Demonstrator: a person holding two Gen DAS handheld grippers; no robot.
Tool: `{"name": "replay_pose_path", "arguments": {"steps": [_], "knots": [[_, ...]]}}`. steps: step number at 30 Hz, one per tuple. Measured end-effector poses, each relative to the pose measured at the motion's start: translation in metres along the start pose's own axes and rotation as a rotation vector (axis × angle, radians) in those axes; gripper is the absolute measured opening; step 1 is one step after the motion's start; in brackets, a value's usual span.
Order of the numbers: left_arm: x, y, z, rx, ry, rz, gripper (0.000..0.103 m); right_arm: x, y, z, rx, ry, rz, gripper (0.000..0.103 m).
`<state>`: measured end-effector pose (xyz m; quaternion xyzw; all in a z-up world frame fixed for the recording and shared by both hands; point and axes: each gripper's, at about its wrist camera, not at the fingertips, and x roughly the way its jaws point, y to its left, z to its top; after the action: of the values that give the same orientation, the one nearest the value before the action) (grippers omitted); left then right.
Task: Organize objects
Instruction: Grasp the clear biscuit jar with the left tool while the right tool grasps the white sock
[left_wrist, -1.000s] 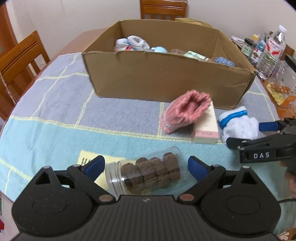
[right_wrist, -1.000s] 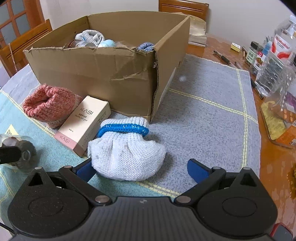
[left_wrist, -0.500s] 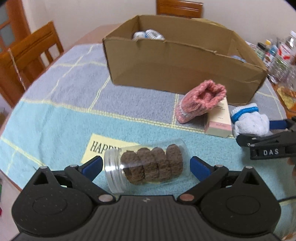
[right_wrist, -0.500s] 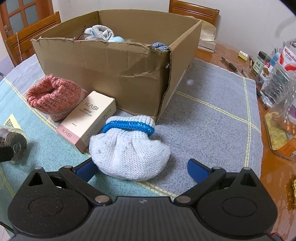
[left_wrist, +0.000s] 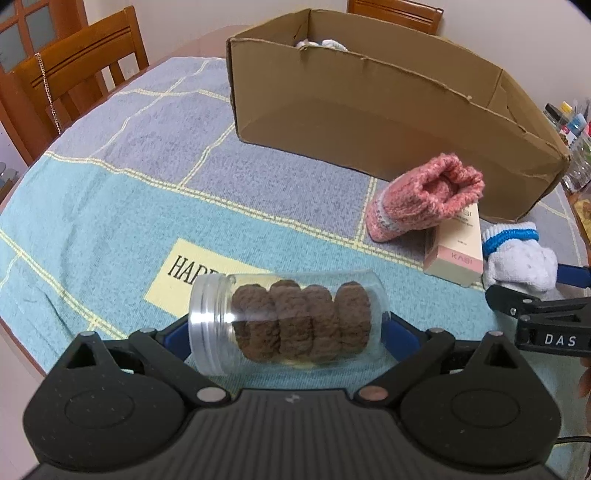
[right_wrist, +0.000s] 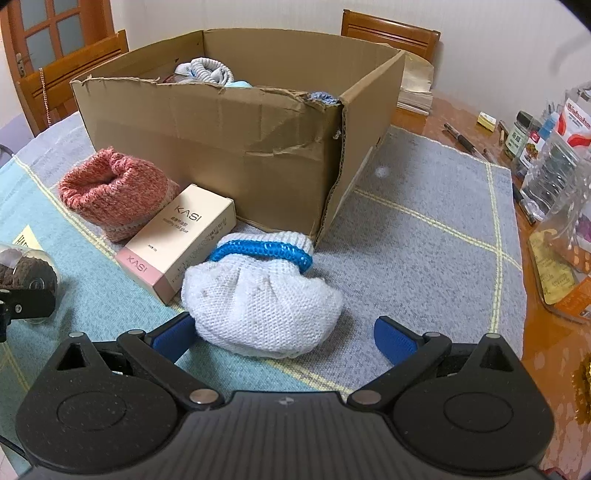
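My left gripper (left_wrist: 288, 332) is shut on a clear jar of brown cookies (left_wrist: 288, 321), held sideways, lid to the left, lifted above the cloth. The jar also shows at the left edge of the right wrist view (right_wrist: 29, 277). My right gripper (right_wrist: 284, 334) is open around a white knit sock with a blue band (right_wrist: 262, 295) lying on the cloth. A pink knit sock (right_wrist: 110, 192) and a pink-and-cream KASI box (right_wrist: 177, 243) lie beside it. The open cardboard box (right_wrist: 236, 140) stands behind them with socks and other items inside.
Bottles, jars and plastic packets (right_wrist: 554, 155) crowd the table's right edge, with pens (right_wrist: 461, 138) near them. Wooden chairs (left_wrist: 74, 74) stand at the left and far sides. A yellow card (left_wrist: 192, 273) lies on the checked cloth under the jar.
My left gripper closed on the cookie jar and lifted it off the cloth, swinging left. My right gripper edged forward around the white sock and stayed open.
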<state>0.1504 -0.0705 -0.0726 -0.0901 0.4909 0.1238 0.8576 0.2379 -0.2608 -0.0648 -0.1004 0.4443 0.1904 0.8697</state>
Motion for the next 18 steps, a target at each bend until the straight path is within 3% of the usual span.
{"name": "replay_pose_path", "arguments": {"steps": [13, 18], "knots": [[0.002, 0.005, 0.003, 0.0, -0.006, -0.017, 0.094, 0.008, 0.01, 0.012, -0.049, 0.01, 0.031, 0.103], [0.002, 0.004, 0.004, 0.01, -0.009, -0.017, 0.094, 0.004, 0.013, 0.014, -0.067, 0.007, 0.036, 0.094]]}}
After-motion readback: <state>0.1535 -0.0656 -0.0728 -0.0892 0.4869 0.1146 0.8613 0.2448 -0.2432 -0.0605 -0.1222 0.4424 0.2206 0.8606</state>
